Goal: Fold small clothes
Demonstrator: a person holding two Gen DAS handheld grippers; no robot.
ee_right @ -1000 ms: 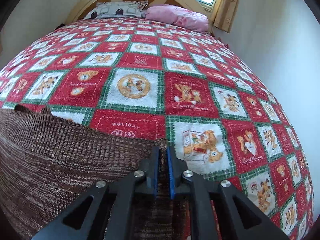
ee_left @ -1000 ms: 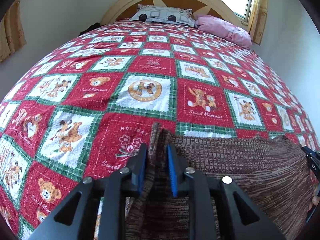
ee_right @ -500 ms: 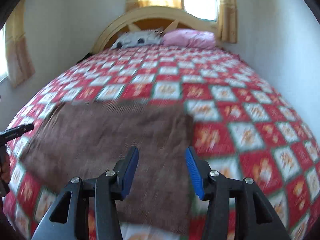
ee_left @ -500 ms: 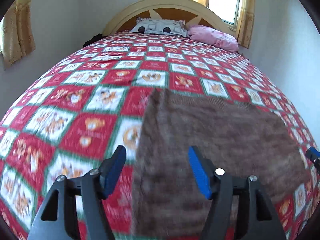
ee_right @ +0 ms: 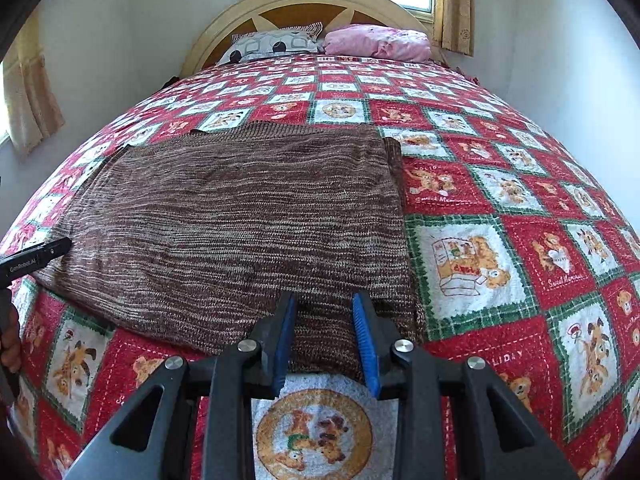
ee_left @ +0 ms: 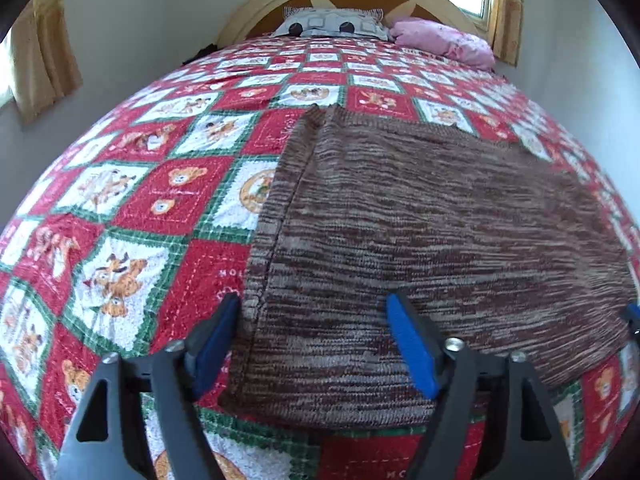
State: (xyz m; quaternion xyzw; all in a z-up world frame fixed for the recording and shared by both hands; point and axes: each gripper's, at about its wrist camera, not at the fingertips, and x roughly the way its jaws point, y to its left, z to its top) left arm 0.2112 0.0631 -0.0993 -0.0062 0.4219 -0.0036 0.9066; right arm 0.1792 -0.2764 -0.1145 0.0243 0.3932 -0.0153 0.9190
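Observation:
A brown knitted garment (ee_left: 432, 240) lies flat on the bed, folded into a rough rectangle; it also shows in the right wrist view (ee_right: 240, 220). My left gripper (ee_left: 312, 340) is open and empty, hovering over the garment's near left edge. My right gripper (ee_right: 324, 340) is open and empty above the garment's near right corner. The left gripper's tip (ee_right: 36, 258) shows at the left edge of the right wrist view, and the right gripper's blue tip (ee_left: 634, 316) at the right edge of the left wrist view.
The bed is covered by a red, green and white teddy-bear quilt (ee_right: 500, 220). A patterned pillow (ee_right: 272, 42) and a pink pillow (ee_right: 380, 42) lie by the cream headboard (ee_right: 304, 4). Walls stand close on both sides, with curtains (ee_left: 44, 60).
Both grippers have let go of the garment's far edge, opened, and pulled back toward the near edge. The garment now lies folded flat.

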